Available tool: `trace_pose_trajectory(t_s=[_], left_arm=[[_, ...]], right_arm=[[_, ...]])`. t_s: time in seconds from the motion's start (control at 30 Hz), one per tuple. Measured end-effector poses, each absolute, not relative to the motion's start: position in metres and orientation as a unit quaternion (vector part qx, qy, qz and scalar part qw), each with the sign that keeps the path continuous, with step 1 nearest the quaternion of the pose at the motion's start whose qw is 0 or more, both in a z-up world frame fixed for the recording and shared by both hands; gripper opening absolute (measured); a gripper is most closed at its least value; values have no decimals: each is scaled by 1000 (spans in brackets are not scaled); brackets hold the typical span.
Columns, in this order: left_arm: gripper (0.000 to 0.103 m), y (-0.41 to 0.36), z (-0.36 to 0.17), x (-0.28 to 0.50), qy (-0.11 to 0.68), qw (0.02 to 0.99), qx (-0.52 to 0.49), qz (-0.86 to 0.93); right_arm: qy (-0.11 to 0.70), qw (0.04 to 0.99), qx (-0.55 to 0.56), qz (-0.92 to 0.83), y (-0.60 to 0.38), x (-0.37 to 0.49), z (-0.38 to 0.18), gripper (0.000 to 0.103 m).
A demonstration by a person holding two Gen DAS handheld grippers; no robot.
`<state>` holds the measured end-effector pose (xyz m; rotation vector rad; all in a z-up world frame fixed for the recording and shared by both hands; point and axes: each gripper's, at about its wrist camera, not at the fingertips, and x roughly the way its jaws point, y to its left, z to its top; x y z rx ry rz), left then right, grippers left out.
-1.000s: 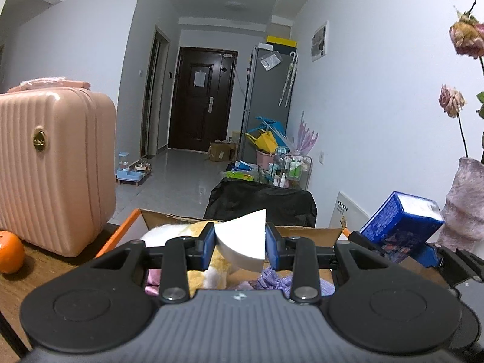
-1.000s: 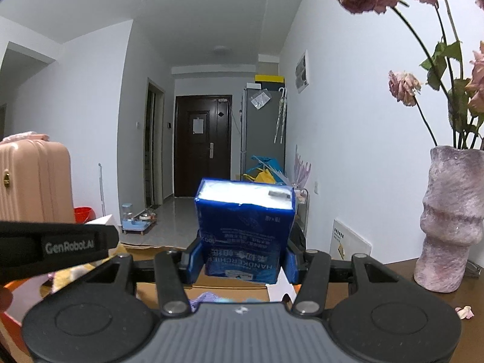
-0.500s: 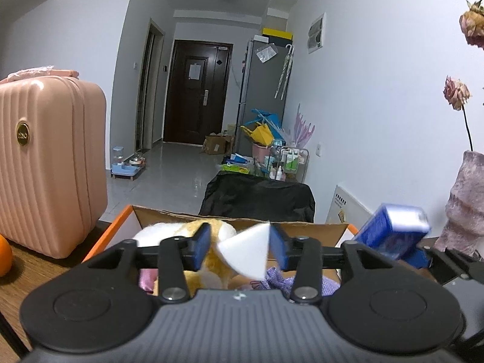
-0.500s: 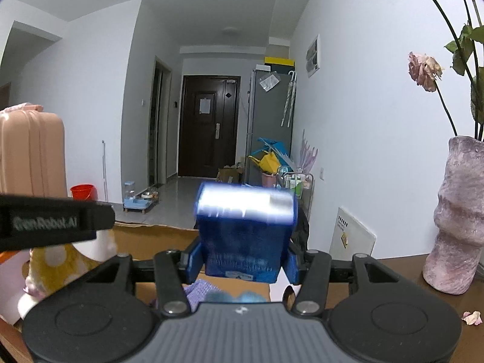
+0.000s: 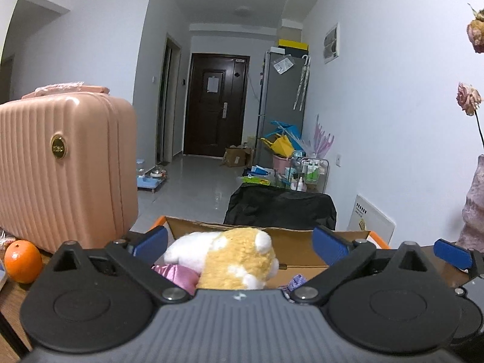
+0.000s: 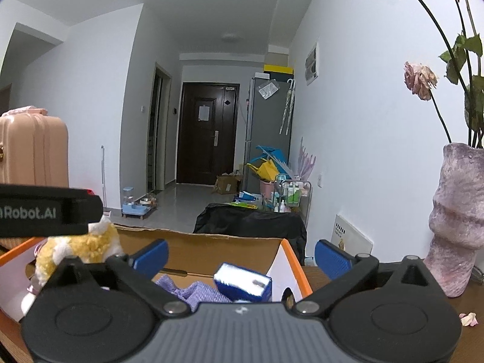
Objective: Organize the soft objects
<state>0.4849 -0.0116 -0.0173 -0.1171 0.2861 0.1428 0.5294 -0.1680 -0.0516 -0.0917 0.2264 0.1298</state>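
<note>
An open cardboard box with an orange rim stands just ahead of both grippers. In it lie a yellow and white plush toy, a pink cloth and a purple cloth. My left gripper hovers over the plush toy, its jaws opening wide, and its pads touch nothing. The jaws of my right gripper are opening too. Below them a blurred blue tissue pack sits loose on the purple cloth. The left gripper's body crosses the right wrist view at the left.
A pink suitcase stands left of the box with an orange at its foot. A purple vase with dried roses stands on the wooden table at the right. A black chair back rises behind the box.
Both pairs of jaws have spread wide. The white wedge has left the left gripper and is out of sight. The blue tissue pack has dropped from the right gripper into the box.
</note>
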Motion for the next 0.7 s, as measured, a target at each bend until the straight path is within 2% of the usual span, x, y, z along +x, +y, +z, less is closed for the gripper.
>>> trace_pose_trajectory(t_s=[0.37,0.7], left_arm=[[103,-1,-12,466,134,986,-54,84],[103,4,7,410,128,988,-21,78]], right_arm=[[95,992,-56,66,-167,499,-44,103],[102,990,-47,83,-179,440,-23,103]])
